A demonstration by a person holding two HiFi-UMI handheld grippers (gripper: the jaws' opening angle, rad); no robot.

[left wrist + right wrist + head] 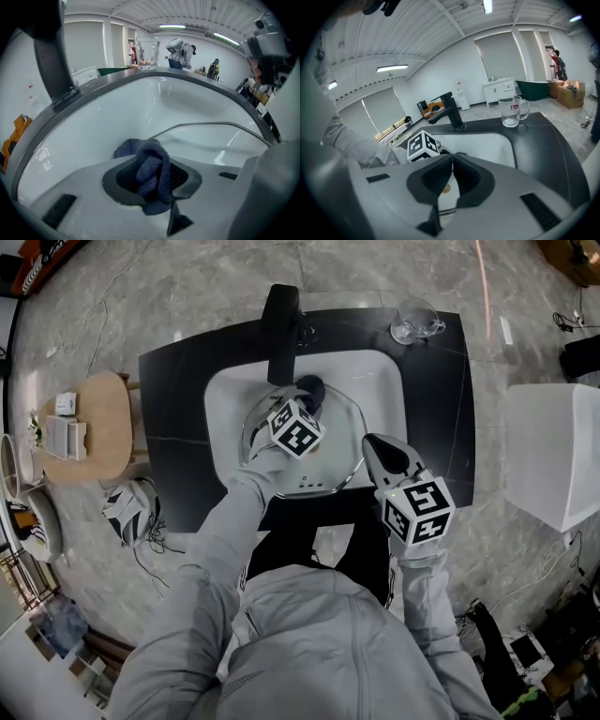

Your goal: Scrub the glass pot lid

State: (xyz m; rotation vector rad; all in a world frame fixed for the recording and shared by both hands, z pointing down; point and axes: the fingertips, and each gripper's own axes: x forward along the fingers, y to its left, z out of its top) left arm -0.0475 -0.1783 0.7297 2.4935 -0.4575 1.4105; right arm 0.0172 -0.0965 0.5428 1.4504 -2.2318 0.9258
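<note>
The glass pot lid (330, 468) with its metal rim lies tilted in the white sink (380, 381). My left gripper (306, 401) is over the lid's far side, shut on a dark blue cloth (312, 387). In the left gripper view the bunched cloth (152, 168) fills the jaws, and the lid's rim (211, 124) curves just beyond it. My right gripper (370, 442) sits at the lid's right rim. Its jaws are closed, and in the right gripper view a strip of the lid (447, 194) shows between them, so the right gripper (452, 161) is holding the lid's edge.
A black faucet (281, 329) stands at the sink's back edge. A glass mug (415, 320) rests on the black counter (169, 427) at the back right. A wooden stool (89, 427) is left of the counter, a white box (553, 456) right of it.
</note>
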